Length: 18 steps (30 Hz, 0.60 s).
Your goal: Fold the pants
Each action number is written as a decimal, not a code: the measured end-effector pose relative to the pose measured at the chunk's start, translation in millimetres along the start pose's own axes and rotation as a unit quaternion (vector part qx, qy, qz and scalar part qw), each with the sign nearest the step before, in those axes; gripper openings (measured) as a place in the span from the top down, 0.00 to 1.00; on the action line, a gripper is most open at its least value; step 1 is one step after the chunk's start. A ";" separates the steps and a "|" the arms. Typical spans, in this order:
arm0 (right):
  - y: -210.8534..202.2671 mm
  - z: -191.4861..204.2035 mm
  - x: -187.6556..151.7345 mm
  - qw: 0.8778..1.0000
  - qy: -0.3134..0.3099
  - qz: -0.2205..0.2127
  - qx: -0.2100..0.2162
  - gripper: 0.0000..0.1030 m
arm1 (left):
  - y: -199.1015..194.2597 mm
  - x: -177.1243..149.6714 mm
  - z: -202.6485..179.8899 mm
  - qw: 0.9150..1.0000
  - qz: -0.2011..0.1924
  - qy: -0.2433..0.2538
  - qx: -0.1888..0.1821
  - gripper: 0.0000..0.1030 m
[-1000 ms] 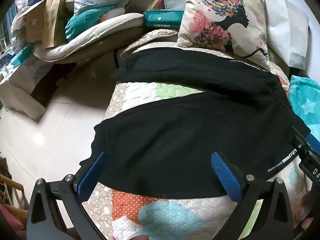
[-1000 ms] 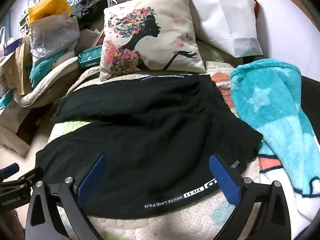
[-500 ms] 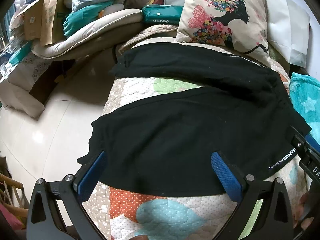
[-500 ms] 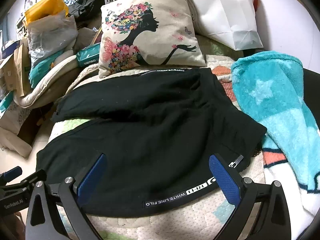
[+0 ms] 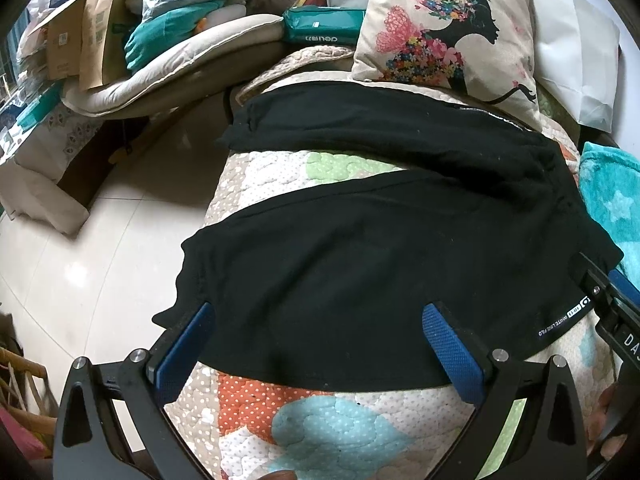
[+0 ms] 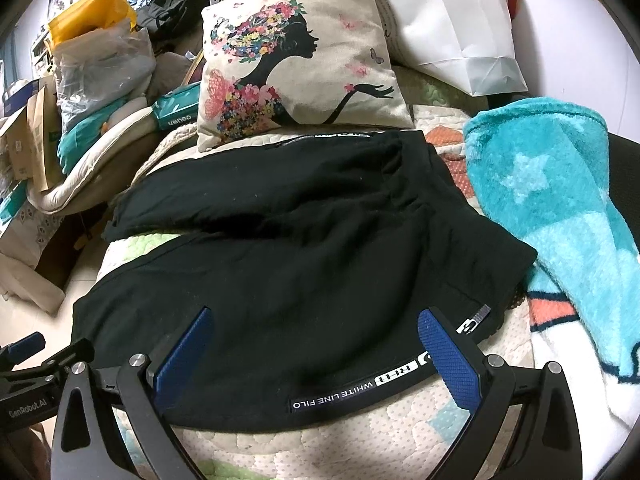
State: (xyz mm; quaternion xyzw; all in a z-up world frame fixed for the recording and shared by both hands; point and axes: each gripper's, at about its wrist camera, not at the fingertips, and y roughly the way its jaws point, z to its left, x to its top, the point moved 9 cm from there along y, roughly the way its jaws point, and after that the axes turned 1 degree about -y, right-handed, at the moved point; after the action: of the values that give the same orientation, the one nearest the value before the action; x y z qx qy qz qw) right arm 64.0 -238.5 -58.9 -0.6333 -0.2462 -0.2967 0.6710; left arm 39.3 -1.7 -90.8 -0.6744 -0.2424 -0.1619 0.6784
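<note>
Black pants (image 5: pixel 380 248) lie spread on a patchwork quilt (image 5: pixel 320 420), one leg near, one leg far (image 5: pixel 360 128); the quilt shows between them. The waistband with white lettering (image 6: pixel 360 388) is at the right end. My left gripper (image 5: pixel 320 320) is open, fingers straddling the near leg's hem end, just above its front edge. My right gripper (image 6: pixel 316 320) is open over the waistband's front edge, holding nothing. Each gripper shows at the edge of the other's view.
A floral cushion (image 6: pixel 296 64) and a white bag (image 6: pixel 448 20) stand behind the pants. A teal fleece blanket (image 6: pixel 560 208) lies right of the waistband. The bed's left edge drops to a tiled floor (image 5: pixel 80 260); boxes and bedding are piled beyond.
Both grippers have eased slightly forward and down towards the pants' front edge. The pants have not moved, and both grippers stay open.
</note>
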 end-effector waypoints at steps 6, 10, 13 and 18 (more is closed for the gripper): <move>0.7 -1.4 0.0 1.000 0.001 0.002 0.001 0.00 | 1.2 -1.6 -0.6 1.000 0.004 -0.001 -0.001 0.00; 1.7 -2.3 -0.2 1.000 0.002 0.004 0.002 0.00 | 2.0 -2.7 0.5 1.000 0.005 -0.002 -0.001 0.00; 1.7 -2.2 -0.3 1.000 0.002 0.004 0.002 0.00 | 2.3 -3.6 0.6 1.000 0.006 -0.002 -0.002 0.00; 2.9 -2.9 -1.6 1.000 0.003 0.006 0.002 0.00 | 4.0 -4.1 0.7 1.000 0.011 -0.003 -0.003 0.00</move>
State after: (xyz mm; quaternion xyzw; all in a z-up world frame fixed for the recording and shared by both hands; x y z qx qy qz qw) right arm 64.8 -241.2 -62.3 -0.6328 -0.2410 -0.2940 0.6746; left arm 38.0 -1.3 -96.5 -0.6798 -0.2369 -0.1532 0.6769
